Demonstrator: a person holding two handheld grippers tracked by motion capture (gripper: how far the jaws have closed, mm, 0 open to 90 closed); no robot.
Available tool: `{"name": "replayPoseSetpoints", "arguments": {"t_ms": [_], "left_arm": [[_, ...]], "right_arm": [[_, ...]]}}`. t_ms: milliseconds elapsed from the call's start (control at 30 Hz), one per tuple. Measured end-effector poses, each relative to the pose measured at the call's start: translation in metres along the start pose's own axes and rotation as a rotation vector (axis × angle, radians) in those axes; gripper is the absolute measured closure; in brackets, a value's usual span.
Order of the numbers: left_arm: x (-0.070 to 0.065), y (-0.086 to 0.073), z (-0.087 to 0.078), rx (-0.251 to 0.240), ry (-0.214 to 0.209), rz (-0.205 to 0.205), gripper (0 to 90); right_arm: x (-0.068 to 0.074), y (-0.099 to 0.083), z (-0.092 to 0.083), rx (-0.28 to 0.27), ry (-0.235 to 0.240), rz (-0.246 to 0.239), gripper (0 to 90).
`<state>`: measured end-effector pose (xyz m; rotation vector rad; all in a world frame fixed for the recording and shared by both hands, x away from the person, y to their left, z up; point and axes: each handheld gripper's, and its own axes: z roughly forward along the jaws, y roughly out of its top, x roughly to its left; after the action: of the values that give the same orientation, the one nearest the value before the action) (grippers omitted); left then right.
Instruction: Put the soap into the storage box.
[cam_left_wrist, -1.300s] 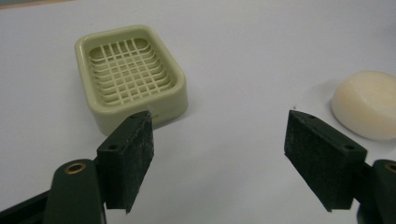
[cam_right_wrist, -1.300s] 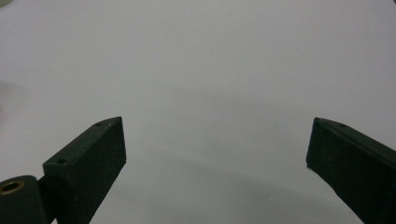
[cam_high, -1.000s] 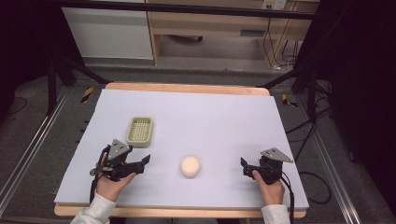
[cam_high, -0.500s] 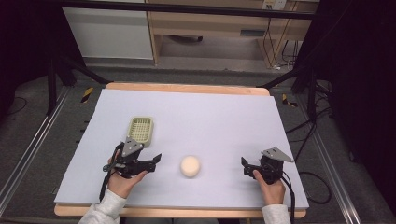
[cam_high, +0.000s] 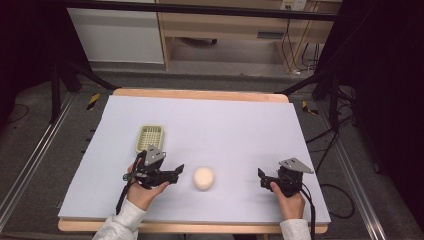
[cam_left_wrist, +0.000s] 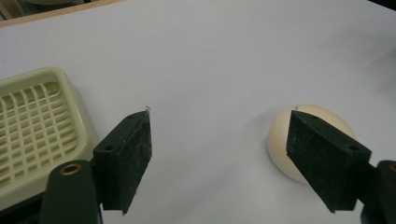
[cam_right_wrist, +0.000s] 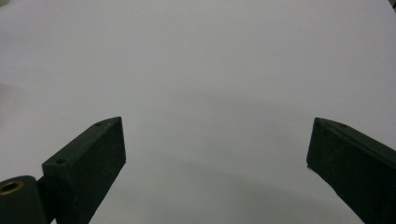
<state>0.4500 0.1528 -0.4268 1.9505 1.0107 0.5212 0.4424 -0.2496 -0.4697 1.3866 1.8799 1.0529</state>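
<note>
Left claw (cam_high: 176, 171) gapes, empty — just left of the cream ball (cam_high: 204, 178) (basket (cam_high: 150, 138) farther); right claw (cam_high: 261, 177) open, empty.

Pale green slotted tray (cam_high: 150, 138) on a lavender table (cam_high: 235, 125), wooden shelving (cam_high: 240, 30) behind.

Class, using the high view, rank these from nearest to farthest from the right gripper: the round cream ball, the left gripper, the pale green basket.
1. Ball, just left of the right gripper.
2. Left gripper, beyond the ball.
3. Basket, far left and farther up the table.
</note>
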Motion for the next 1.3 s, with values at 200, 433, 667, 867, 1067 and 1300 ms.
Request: {"name": "replayPoseSetpoints", "arguments": {"t_ms": [200, 433, 667, 867, 1067, 1300], "left_arm": [[-0.007, 0.003, 0.007, 0.014, -0.010, 0.009, 22.3], [-0.012, 0.006, 0.012, 0.025, -0.015, 0.025, 22.0], [-0.019, 0.008, 0.019, 0.031, -0.029, 0.025, 21.8], [-0.025, 0.008, 0.025, 0.044, -0.042, 0.039, 21.7], [-0.031, 0.006, 0.031, 0.062, -0.052, 0.046, 21.5], [-0.038, 0.005, 0.037, 0.075, -0.062, 0.060, 21.5]], "right_arm": [[0.000, 0.000, 0.000, -0.001, 0.001, 0.001, 4.9], [0.000, 0.000, 0.000, 0.001, 0.003, 0.001, 4.9], [0.000, 0.000, 0.000, -0.001, 0.001, -0.001, 4.9], [0.000, 0.000, 0.000, -0.003, 0.002, 0.001, 4.9], [0.001, 0.000, 0.000, -0.003, 0.004, -0.001, 4.9], [0.001, 0.000, 0.000, 0.000, 0.002, -0.005, 4.9]]}}
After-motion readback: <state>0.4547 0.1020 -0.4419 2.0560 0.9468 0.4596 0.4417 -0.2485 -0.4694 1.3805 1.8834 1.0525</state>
